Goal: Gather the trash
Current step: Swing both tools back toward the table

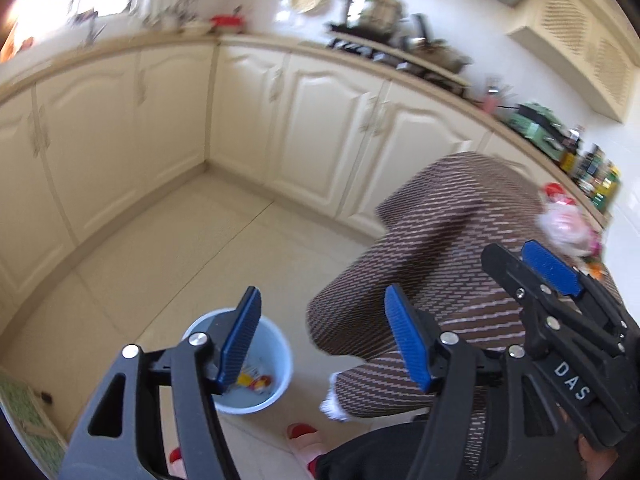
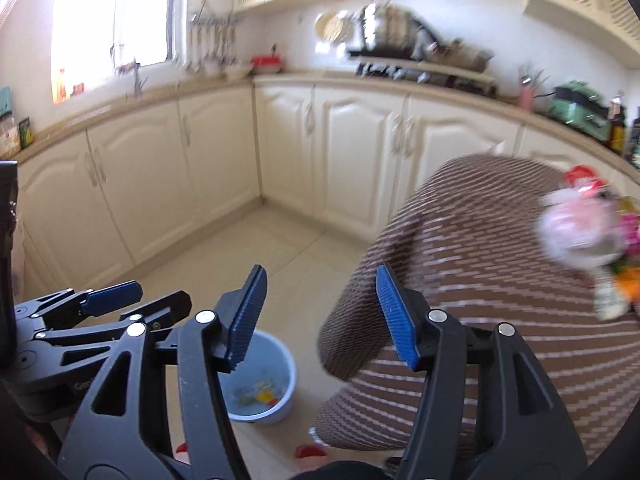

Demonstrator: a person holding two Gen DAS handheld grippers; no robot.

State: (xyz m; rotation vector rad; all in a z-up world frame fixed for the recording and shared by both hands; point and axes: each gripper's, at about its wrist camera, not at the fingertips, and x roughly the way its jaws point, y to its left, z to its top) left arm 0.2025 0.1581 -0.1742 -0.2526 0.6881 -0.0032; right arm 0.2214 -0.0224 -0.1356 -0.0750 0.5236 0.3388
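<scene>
A light blue bucket (image 1: pixel 276 344) stands on the tiled floor with several yellow and red wrappers (image 1: pixel 256 380) in its bottom. My left gripper (image 1: pixel 324 344) hangs above it, open, with nothing between its blue pads. My right gripper (image 2: pixel 320 316) is also open and empty, just right of the bucket (image 2: pixel 282 364), over the edge of a brown striped cloth (image 2: pixel 480 280). A crumpled pink and white bag (image 2: pixel 576 232) lies on that cloth at the far right, among other colourful scraps. Each gripper shows at the edge of the other's view.
Cream cabinets (image 1: pixel 312 120) line two walls and meet in a corner. The counter above them holds pots (image 1: pixel 380 12), bottles (image 1: pixel 596 176) and a green appliance (image 2: pixel 576 108). Red slippers (image 1: pixel 302 430) are on the floor near the bucket. A green mat (image 1: pixel 20 408) lies at the left.
</scene>
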